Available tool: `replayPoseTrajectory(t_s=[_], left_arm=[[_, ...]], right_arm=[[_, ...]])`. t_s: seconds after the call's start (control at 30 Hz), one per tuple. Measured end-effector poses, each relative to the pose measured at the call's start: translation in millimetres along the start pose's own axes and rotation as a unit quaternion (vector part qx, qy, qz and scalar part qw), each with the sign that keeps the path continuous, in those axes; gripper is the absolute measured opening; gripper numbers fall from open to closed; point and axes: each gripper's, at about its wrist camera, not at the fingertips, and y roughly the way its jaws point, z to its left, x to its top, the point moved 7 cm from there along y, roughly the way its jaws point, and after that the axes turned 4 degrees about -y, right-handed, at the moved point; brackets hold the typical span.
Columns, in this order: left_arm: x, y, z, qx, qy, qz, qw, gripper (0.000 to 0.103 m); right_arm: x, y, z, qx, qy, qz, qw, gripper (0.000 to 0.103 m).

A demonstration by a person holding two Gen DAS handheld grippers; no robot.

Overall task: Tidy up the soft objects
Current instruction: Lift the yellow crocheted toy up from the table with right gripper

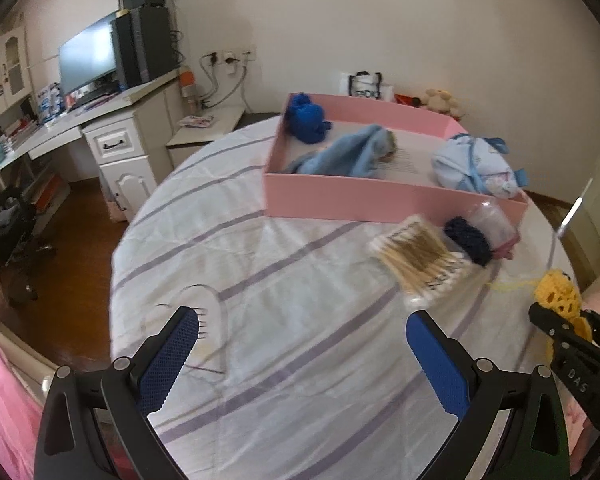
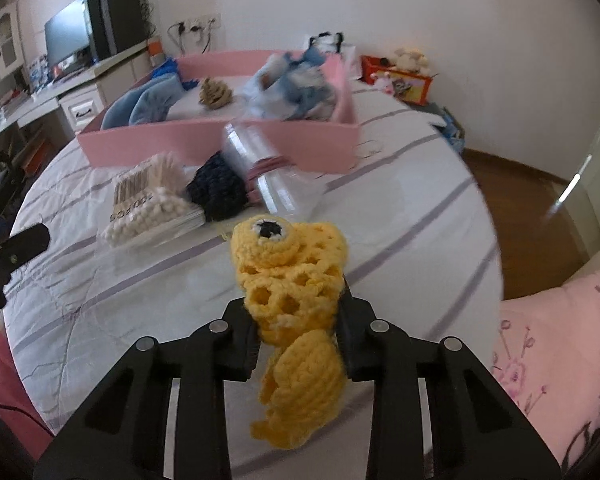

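Observation:
My right gripper (image 2: 296,320) is shut on a yellow crochet toy (image 2: 290,272) with a black eye, held above the striped bedsheet; the same toy (image 1: 558,294) shows at the right edge of the left wrist view. My left gripper (image 1: 302,330) is open over the sheet with nothing between its blue pads. A pink tray (image 1: 380,200) lies farther back on the bed and holds a dark blue knit toy (image 1: 306,118), a light blue cloth (image 1: 348,152) and a pale blue bag (image 1: 476,164). A navy knit piece (image 1: 470,240) lies in front of the tray.
A pack of cotton swabs (image 1: 418,262) and a clear plastic bag (image 1: 494,218) lie beside the navy piece. A white comb (image 1: 212,312) rests near my left finger. A desk with a monitor (image 1: 88,56) stands left of the bed. A pink pillow (image 2: 560,344) lies at the right.

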Motion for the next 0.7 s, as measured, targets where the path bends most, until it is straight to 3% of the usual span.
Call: replayPoseTrajectory(t_s=[0.27, 0.7], left_arm=[[11.5, 16.1, -32.7, -0.03, 0.01, 0.013, 0.9994, 0.103], [39.5, 69.7, -66.7, -0.035, 0.003, 0.05, 0.9981, 0.103]], right_arm=[[11.7, -21.1, -42.2, -0.03, 0.036, -0.033, 0.998, 0.03], [23.0, 24.7, -77.9, -0.018, 0.067, -0.007, 0.998, 0.033]])
